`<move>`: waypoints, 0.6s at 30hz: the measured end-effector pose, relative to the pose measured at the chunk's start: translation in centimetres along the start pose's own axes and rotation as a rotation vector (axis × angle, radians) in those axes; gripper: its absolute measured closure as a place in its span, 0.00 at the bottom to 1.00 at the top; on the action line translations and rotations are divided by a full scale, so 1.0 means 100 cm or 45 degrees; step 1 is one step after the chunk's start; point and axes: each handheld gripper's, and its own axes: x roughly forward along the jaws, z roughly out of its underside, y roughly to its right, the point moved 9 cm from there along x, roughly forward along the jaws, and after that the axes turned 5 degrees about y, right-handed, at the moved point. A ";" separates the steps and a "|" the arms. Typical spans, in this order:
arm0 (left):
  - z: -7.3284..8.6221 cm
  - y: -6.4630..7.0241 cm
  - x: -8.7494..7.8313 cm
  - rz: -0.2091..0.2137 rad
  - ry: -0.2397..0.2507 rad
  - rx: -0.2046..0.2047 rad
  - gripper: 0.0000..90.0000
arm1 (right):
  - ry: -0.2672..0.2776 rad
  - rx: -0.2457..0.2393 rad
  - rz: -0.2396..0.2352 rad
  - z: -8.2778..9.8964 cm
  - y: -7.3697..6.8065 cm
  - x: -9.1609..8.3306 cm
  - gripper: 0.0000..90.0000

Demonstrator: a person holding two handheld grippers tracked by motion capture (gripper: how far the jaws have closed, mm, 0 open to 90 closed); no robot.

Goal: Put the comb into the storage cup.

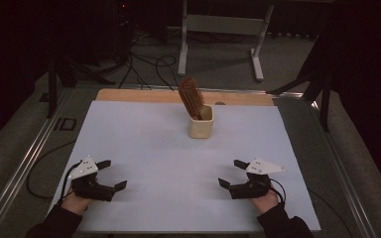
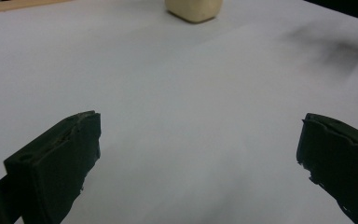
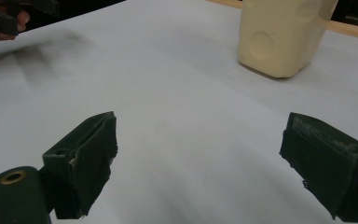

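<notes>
A cream-coloured cup stands upright toward the back middle of the white table. A brown wooden hairbrush sticks out of it, bristle head up and leaning left. The cup's base appears at the top of the left gripper view, and the cup looms larger at the upper right of the right gripper view. My left gripper rests near the front left, open, nothing between its jaws. My right gripper rests near the front right, also open and holding nothing. Both are well short of the cup.
A wooden strip runs along the table's back edge. Metal rails flank the table. Cables and a white stand's legs sit on the floor behind. The other hand and its gripper appear at the right gripper view's top left.
</notes>
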 end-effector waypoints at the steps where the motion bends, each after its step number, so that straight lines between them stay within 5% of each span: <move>1: 0.000 -0.001 -0.002 -0.005 0.005 0.000 0.00 | 0.000 -0.001 0.001 0.000 0.000 0.000 0.11; 8: 0.004 -0.005 -0.011 -0.042 0.020 0.002 0.00 | -0.003 0.002 0.005 0.001 0.001 0.001 0.11; 18: 0.007 -0.004 -0.008 -0.027 0.013 0.000 0.00 | -0.005 -0.003 0.008 0.002 0.003 0.000 0.11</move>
